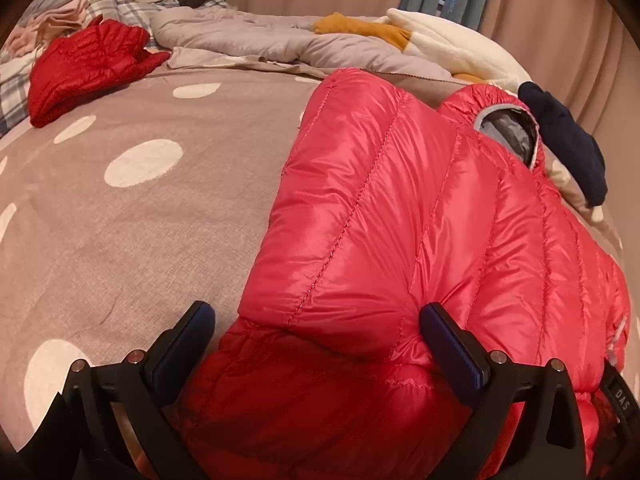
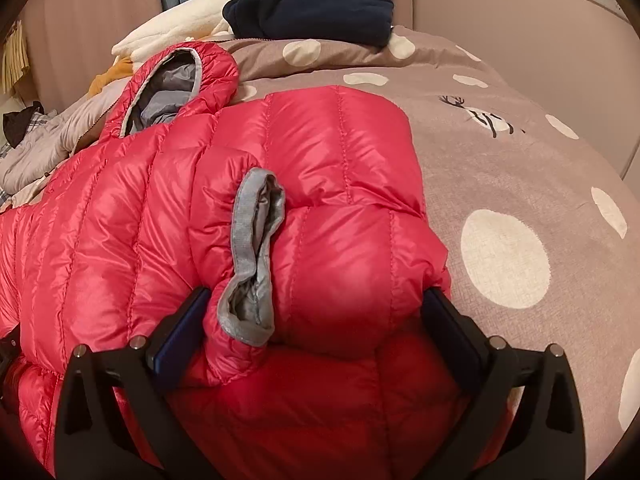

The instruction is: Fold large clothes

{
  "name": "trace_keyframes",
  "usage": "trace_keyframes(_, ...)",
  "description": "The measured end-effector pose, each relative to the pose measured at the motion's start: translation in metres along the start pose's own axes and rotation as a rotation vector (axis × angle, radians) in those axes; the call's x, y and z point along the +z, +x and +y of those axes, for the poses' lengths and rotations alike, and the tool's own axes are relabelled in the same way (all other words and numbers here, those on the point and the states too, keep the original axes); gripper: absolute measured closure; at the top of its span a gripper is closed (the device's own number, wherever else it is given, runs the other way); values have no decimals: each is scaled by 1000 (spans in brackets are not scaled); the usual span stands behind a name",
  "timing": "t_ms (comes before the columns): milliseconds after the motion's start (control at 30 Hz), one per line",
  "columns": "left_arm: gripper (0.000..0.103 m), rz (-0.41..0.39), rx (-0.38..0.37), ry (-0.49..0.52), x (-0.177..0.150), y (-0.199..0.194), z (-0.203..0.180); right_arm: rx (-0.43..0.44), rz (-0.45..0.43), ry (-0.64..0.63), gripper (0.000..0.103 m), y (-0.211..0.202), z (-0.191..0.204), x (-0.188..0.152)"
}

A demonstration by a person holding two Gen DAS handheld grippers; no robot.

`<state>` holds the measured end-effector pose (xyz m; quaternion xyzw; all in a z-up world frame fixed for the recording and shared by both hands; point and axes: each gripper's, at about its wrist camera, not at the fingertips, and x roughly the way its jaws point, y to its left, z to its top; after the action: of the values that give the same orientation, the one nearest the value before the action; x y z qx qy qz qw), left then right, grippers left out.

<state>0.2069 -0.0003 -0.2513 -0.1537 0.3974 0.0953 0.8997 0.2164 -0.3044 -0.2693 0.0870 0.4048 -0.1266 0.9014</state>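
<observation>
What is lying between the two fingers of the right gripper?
In the right wrist view, the folded sleeve of the red down jacket, with its grey cuff, lies between the open right gripper fingers.

My left gripper (image 1: 316, 336) and right gripper (image 2: 316, 324) look alike: black forked frames, dark blue ribbed pads, silver pins on top; white lettering on one, possibly "DAS".

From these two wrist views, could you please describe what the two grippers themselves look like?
Both look alike. The left gripper has a matte black forked frame with round silver pins at its pivots, and flat dark blue ribbed pads line the inside of its jaws. The right gripper has the same black frame, silver pins and blue pads. No cables, hands or sleeves show in either view.
</observation>
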Motion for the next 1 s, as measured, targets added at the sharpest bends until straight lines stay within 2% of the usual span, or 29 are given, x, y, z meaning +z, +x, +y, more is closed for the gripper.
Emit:
trace_keyframes(433, 1, 1, -29, -19, 4, 5, 4, 4, -1, 3, 1, 0, -1, 0)
trace_keyframes(1000, 1, 2, -25, -16, 5, 5, 4, 7, -4, 6, 1, 0, -2, 0)
